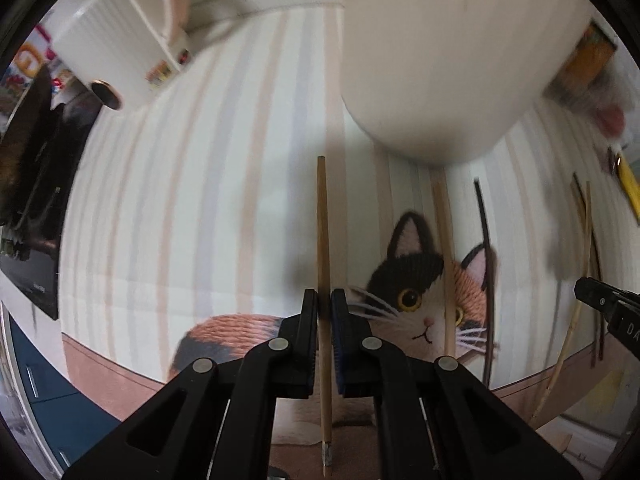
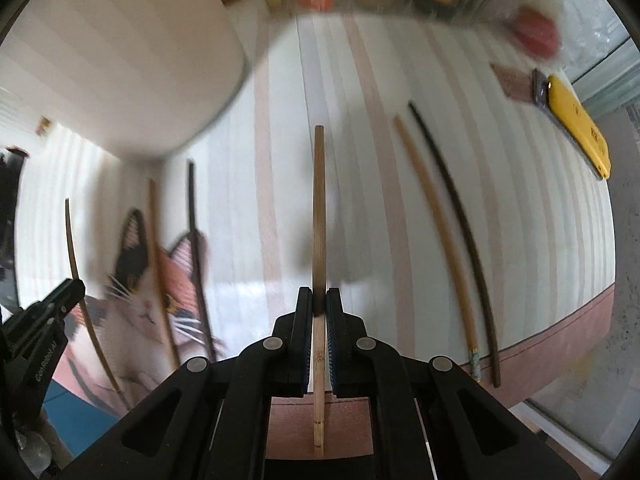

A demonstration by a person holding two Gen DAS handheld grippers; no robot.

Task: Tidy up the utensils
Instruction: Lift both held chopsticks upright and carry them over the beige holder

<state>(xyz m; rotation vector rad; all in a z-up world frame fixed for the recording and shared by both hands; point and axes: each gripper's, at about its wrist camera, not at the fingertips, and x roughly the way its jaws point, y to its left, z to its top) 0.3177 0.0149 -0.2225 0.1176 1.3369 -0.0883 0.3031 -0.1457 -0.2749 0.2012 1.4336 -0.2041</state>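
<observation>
My left gripper (image 1: 324, 300) is shut on a wooden chopstick (image 1: 322, 220) that points forward above the striped cat-print mat (image 1: 180, 200). My right gripper (image 2: 319, 298) is shut on another wooden chopstick (image 2: 319, 200). A large cream cylindrical holder (image 1: 440, 60) stands just ahead; it also shows in the right wrist view (image 2: 120, 60) at upper left. On the mat lie a light chopstick (image 1: 446, 248) and a dark chopstick (image 1: 486, 248) across the cat face. Another light chopstick (image 2: 436, 232) and dark chopstick (image 2: 460, 220) lie to the right.
A white ribbed divided caddy (image 1: 108, 40) stands at the far left. A yellow-handled tool (image 2: 576, 128) lies at the mat's right edge. Boxes and a red object (image 2: 536, 34) sit at the back. Dark items (image 1: 32, 168) sit left of the mat.
</observation>
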